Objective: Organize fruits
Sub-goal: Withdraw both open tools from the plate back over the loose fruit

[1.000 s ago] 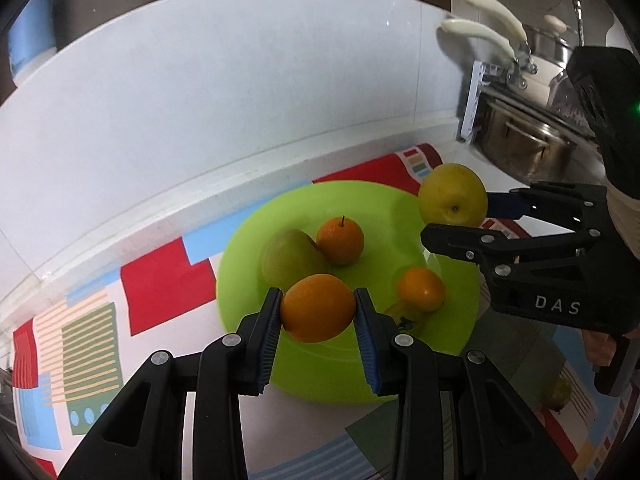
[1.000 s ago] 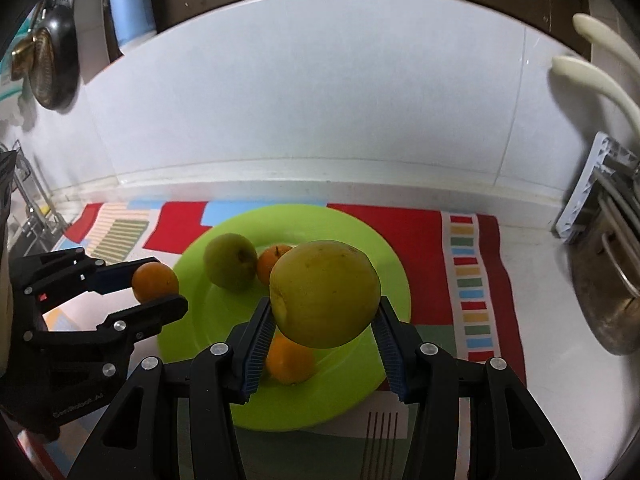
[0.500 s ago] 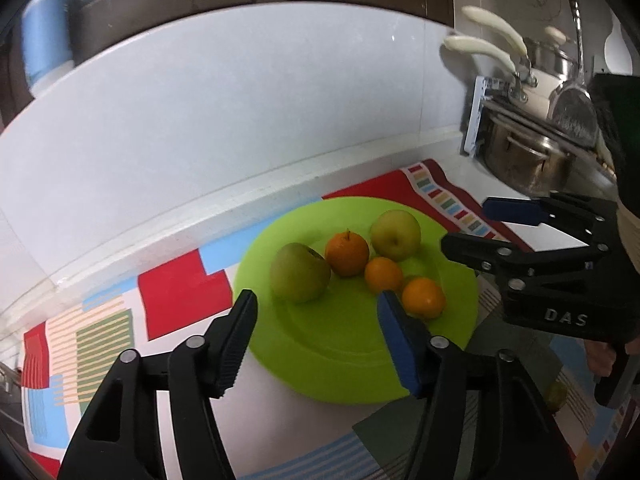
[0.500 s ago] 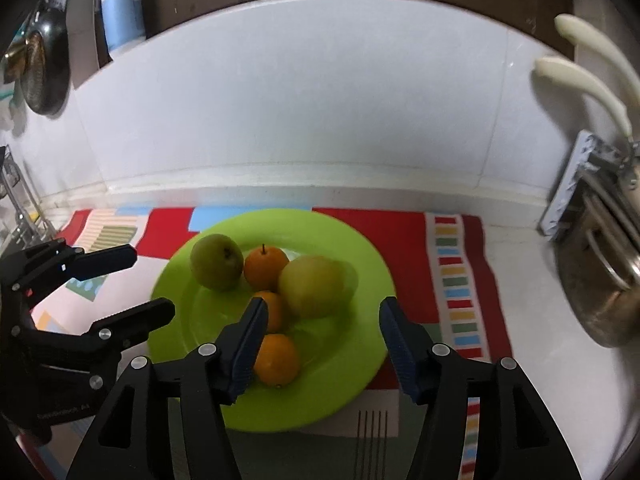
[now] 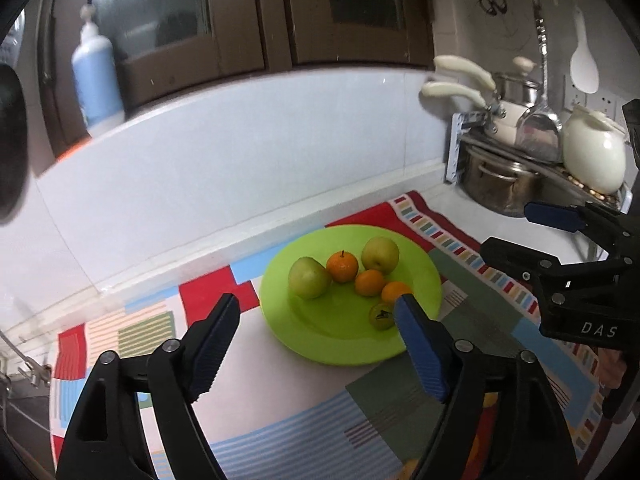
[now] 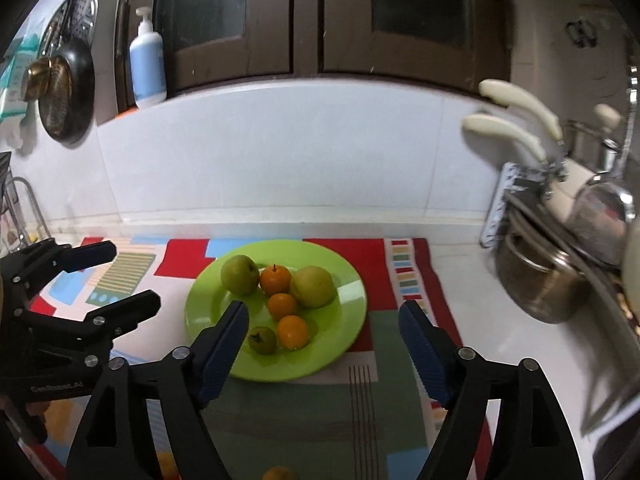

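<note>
A lime green plate [image 5: 320, 336] [image 6: 344, 344] lies on a patterned mat. On it sit a green apple [image 5: 308, 278] [image 6: 239, 274], a yellow-green pear [image 5: 380, 255] [image 6: 313, 286], three oranges [image 5: 342, 267] [image 6: 275, 280] and a small green persimmon [image 5: 381, 316] [image 6: 262, 340]. My left gripper [image 5: 316, 312] is open and empty, raised short of the plate. My right gripper [image 6: 322, 322] is open and empty, also held back above the plate's near side. Each gripper shows in the other's view: the right [image 5: 532, 236], the left [image 6: 124, 276].
A dish rack with steel pots [image 5: 500, 188] [image 6: 536, 280] and a white jug [image 5: 594, 152] stands at the right. A soap bottle [image 6: 148, 64] sits on the ledge above the white tiled wall. More orange fruit [image 6: 280, 473] lies on the mat near the bottom edge.
Both grippers opened and let go: the orange from the left and the pear from the right now lie on the plate. Both grippers then pulled back and up.
</note>
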A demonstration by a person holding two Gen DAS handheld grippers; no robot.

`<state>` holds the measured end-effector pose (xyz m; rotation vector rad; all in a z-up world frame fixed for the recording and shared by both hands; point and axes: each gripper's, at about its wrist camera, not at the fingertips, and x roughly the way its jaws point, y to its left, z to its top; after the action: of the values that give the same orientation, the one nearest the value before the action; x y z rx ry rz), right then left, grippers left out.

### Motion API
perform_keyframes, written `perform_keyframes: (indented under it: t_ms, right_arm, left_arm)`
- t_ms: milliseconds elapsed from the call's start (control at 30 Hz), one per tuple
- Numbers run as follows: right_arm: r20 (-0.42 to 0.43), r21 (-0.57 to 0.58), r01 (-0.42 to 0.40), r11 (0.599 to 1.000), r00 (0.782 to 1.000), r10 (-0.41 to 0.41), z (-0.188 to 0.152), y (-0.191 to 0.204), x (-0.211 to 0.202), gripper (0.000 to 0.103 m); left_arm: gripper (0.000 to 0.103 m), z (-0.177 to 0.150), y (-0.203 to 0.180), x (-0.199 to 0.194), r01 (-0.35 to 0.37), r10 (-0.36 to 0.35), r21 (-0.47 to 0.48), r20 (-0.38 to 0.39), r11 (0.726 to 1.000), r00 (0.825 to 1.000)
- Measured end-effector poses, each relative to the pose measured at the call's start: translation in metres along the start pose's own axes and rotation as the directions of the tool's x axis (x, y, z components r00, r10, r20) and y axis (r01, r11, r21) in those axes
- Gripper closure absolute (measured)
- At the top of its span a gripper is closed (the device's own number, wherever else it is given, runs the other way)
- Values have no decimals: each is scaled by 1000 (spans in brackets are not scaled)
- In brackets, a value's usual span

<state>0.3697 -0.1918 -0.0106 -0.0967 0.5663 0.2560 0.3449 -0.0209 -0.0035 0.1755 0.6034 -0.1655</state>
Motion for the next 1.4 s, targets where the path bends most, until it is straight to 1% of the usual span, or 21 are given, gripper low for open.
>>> perform_keyframes:
  t_ms: [200, 333, 533, 767, 867, 1000, 1100, 1167, 1233, 1333, 1400]
  right_arm:
    - [36, 26, 50, 998, 998, -51, -5, 0, -38, 25]
    - [54, 40, 62, 997, 997, -64, -13, 5, -60, 25]
    - [53, 34, 53, 998, 997, -54, -30, 20, -84, 25]
    - [34, -5, 24, 1000, 999, -23, -51, 39, -103, 25]
    - [21, -34, 14, 999, 1000, -13, -58, 45, -106, 25]
    - [2, -76, -22, 997, 1000, 22, -68, 54, -109, 25]
    - [-29, -118, -55, 992, 998, 52, -76, 60, -104, 25]
    - [-51, -139, -73, 988, 996, 67, -80, 63, -100, 25]
    - [-79, -158, -97, 983, 993, 85, -85, 66, -94, 25]
    - [-124, -185, -132, 974, 986, 110, -92, 71, -83, 29]
    - [-151, -200, -150, 968, 981, 121, -98, 73, -76, 34]
  left_arm:
    - [17, -7, -6, -39, -12, 11, 23, 52, 1000, 999]
    - [16, -18, -13, -59, -14, 11, 41, 70, 999, 998]
    - [16, -36, -19, -79, -19, 13, 75, 80, 997, 997]
    - [16, -56, -23, -95, 5, -13, 109, 80, 994, 997]
    - [16, -65, -26, -100, 21, -32, 136, 83, 990, 996]
    - [16, -76, -32, -102, 58, -74, 193, 78, 979, 994]
    - [20, -84, -34, -100, 83, -101, 222, 67, 972, 993]
    - [25, -89, -36, -95, 108, -122, 238, 46, 965, 991]
    - [28, -94, -38, -89, 134, -145, 257, 24, 957, 989]
    - [32, -103, -41, -80, 175, -180, 280, -8, 944, 984]
    - [33, -107, -43, -73, 203, -203, 292, -31, 935, 979]
